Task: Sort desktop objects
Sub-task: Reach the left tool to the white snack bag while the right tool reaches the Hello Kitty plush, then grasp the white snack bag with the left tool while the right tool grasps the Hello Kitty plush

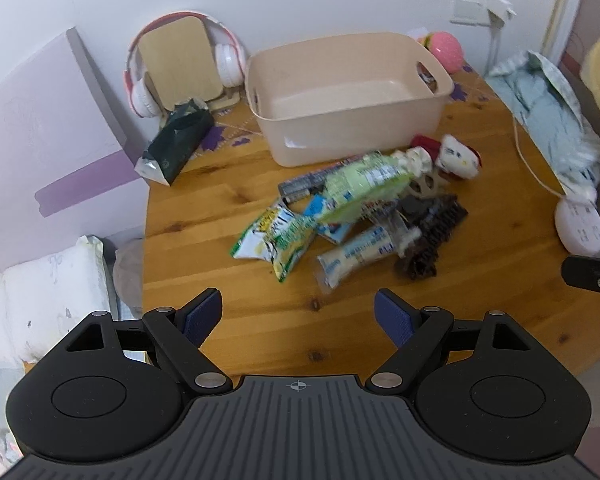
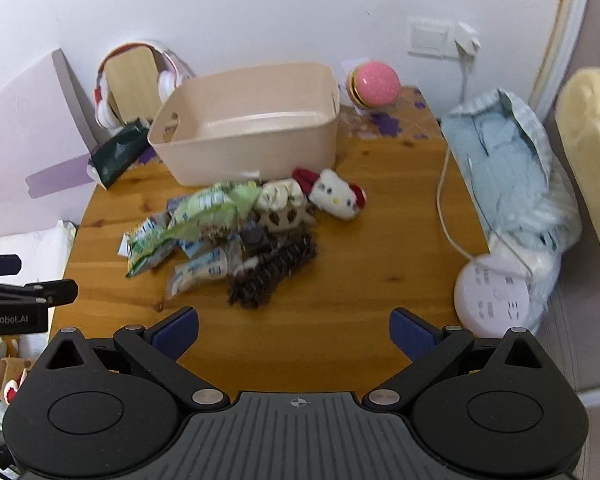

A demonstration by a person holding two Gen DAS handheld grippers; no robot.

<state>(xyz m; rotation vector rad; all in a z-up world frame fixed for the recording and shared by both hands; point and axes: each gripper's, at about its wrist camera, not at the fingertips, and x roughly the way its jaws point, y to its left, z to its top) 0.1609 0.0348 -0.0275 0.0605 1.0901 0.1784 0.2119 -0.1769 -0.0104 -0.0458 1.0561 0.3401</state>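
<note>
A heap of small things lies mid-table: green snack packets (image 1: 278, 238) (image 2: 152, 246), a white tube packet (image 1: 354, 258) (image 2: 198, 272), a dark brown claw clip (image 1: 428, 236) (image 2: 268, 276) and a white cat plush with a red bow (image 1: 458, 156) (image 2: 334, 194). Just behind the heap stands an empty beige bin (image 1: 348, 96) (image 2: 248, 120). My left gripper (image 1: 299, 316) hovers open over bare wood in front of the heap, nothing between its blue pads. My right gripper (image 2: 294, 332) is likewise open and empty, short of the heap.
The round wooden table (image 1: 228, 208) (image 2: 380, 264) also carries pink-white headphones on a wooden stand (image 1: 180, 68) (image 2: 132, 84), a dark pouch (image 1: 178, 144) (image 2: 118, 152), a pink ball (image 1: 446, 50) (image 2: 376, 82), a white power hub (image 1: 580, 230) (image 2: 494, 294) with a cord, and a light-blue bag (image 1: 548, 116) (image 2: 508, 172).
</note>
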